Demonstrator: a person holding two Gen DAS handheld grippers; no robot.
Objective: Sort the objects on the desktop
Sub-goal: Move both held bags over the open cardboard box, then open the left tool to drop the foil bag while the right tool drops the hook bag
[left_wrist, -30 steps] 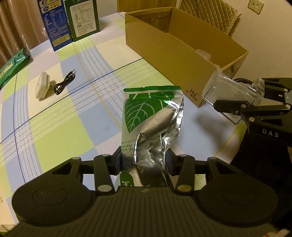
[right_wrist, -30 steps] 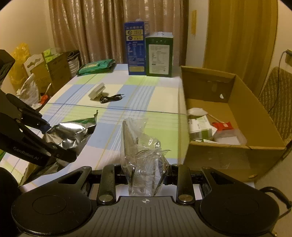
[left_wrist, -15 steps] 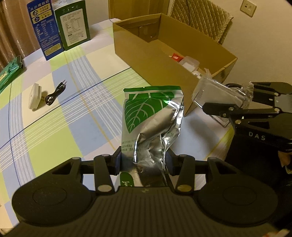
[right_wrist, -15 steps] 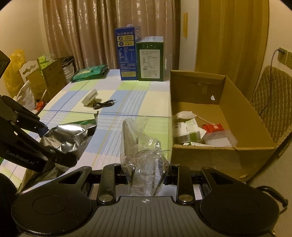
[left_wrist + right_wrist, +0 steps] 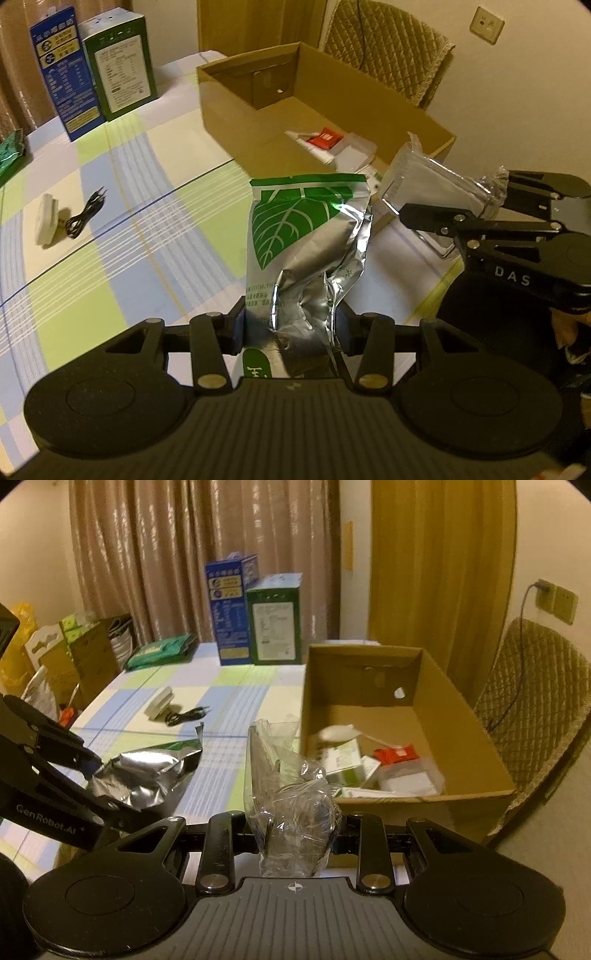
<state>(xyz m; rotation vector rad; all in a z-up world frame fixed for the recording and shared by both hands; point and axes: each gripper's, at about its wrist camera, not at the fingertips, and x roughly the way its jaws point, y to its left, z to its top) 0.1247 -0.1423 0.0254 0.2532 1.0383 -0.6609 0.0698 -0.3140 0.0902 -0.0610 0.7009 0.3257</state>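
Observation:
My left gripper [image 5: 291, 325] is shut on a silver foil bag with a green leaf print [image 5: 306, 240] and holds it upright above the table. The bag also shows in the right wrist view [image 5: 147, 771]. My right gripper [image 5: 295, 834] is shut on a clear plastic package [image 5: 284, 775], held up near the front corner of the open cardboard box [image 5: 461, 716]. The package also shows in the left wrist view [image 5: 424, 177]. The box [image 5: 236, 110] holds several small items, among them a red packet [image 5: 395, 755].
A white charger [image 5: 46, 219] with a black cable [image 5: 85, 218] lies on the checked tablecloth [image 5: 110, 258]. A blue carton [image 5: 62, 66] and a green carton [image 5: 118, 70] stand at the far edge. A green bag [image 5: 159, 651] lies far left. A quilted chair [image 5: 535, 701] stands beyond the box.
Both grippers have risen and moved toward the box with their loads. The box's inside now shows in both views.

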